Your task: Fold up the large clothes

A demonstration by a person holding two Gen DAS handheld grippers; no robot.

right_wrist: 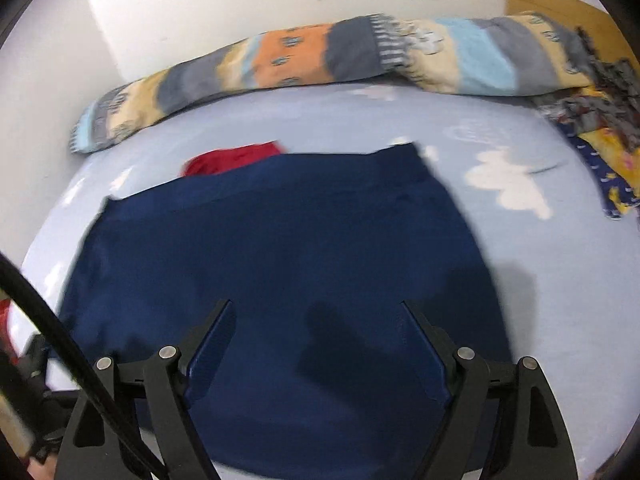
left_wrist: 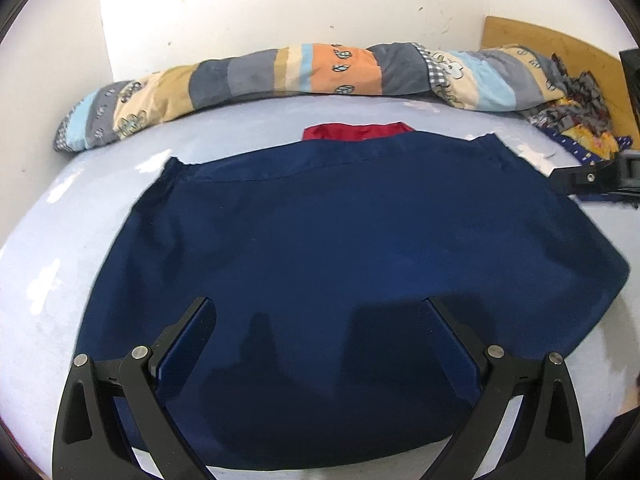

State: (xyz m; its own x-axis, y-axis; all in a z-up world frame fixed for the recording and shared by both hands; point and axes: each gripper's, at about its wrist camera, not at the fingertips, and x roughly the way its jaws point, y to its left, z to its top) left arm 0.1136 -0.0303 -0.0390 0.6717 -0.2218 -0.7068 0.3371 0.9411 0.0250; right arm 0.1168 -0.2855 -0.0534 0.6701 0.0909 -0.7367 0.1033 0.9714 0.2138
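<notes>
Nearest the left wrist camera, the left gripper (left_wrist: 318,320) hangs over the near part of the navy garment (left_wrist: 340,264), its two black fingers (left_wrist: 188,344) spread wide with nothing between them, their shadows falling on the cloth below. From the right wrist view the right gripper (right_wrist: 318,322) is likewise spread apart and empty above the same navy garment (right_wrist: 280,248), and a black cable (right_wrist: 60,340) crosses the lower left corner of that view. Spread flat, the garment covers the middle of the pale blue bedsheet (left_wrist: 80,216), its near hem close to the bed's front edge and its far hem running straight across. White cloud shapes (right_wrist: 508,184) show on the bedsheet (right_wrist: 560,288) to the right of the garment. Just past the far hem, a red cloth (left_wrist: 356,132) peeks out, partly covered by the navy fabric; it shows too in the right wrist view (right_wrist: 236,158). At the right edge of the left wrist view a black part of the right gripper (left_wrist: 592,180) shows beside the garment's far right corner. Farther back a rolled patchwork quilt (left_wrist: 280,76) lies along the white wall (left_wrist: 280,0), and at the far right a heap of patterned clothes (left_wrist: 576,112) rests against a wooden headboard (left_wrist: 560,44)
</notes>
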